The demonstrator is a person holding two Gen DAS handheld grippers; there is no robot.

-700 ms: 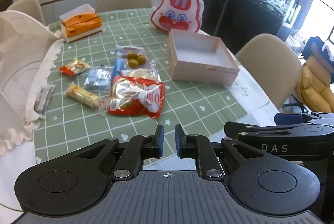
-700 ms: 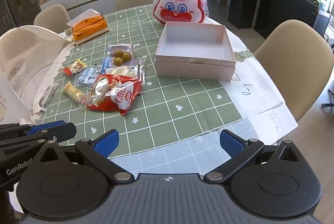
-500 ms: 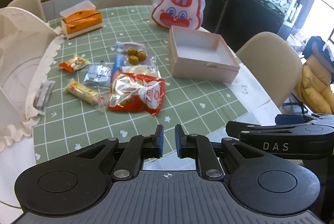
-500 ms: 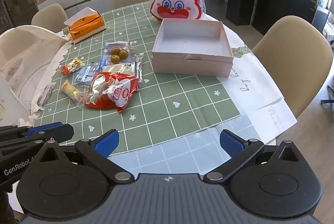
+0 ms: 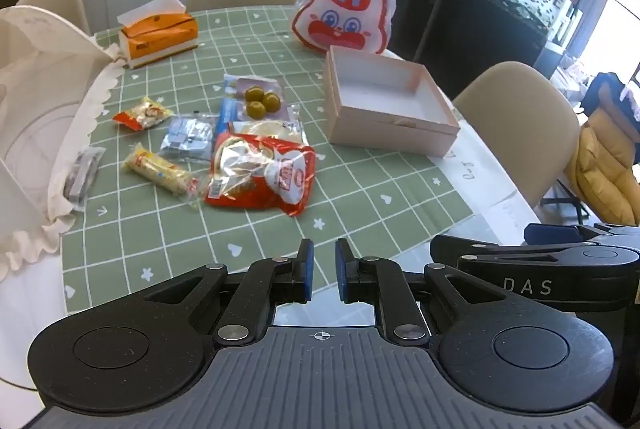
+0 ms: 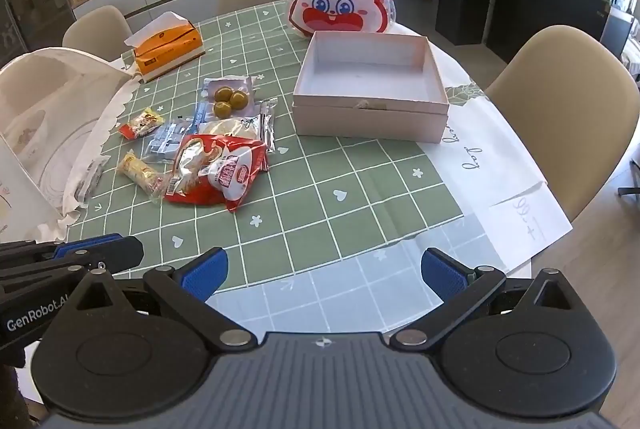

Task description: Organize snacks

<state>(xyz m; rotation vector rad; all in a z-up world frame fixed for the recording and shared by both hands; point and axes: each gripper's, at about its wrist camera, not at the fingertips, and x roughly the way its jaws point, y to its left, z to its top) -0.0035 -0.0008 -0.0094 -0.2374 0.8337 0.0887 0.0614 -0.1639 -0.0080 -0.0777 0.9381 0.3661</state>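
Note:
Several wrapped snacks lie in a cluster on the green checked tablecloth (image 5: 360,197). A large red bag (image 5: 260,175) (image 6: 216,173) lies nearest. Behind it are a pack of three green balls (image 5: 260,97) (image 6: 230,97), a yellow bar (image 5: 160,173) and a small red packet (image 5: 142,115). An open, empty pink box (image 5: 384,109) (image 6: 368,89) stands to their right. My left gripper (image 5: 322,269) is nearly shut and empty, over the table's near edge. My right gripper (image 6: 324,273) is open and empty, beside it.
A rabbit-face bag (image 6: 340,5) stands behind the box. An orange tissue box (image 5: 158,35) sits at the far left. A white frilled cloth bag (image 5: 36,89) lies at the left edge with a dark packet (image 5: 82,175) on it. Beige chairs (image 6: 560,109) surround the table.
Both grippers have moved slightly forward and lower toward the table; the snacks and box look a little closer. Neither jaw opening has changed.

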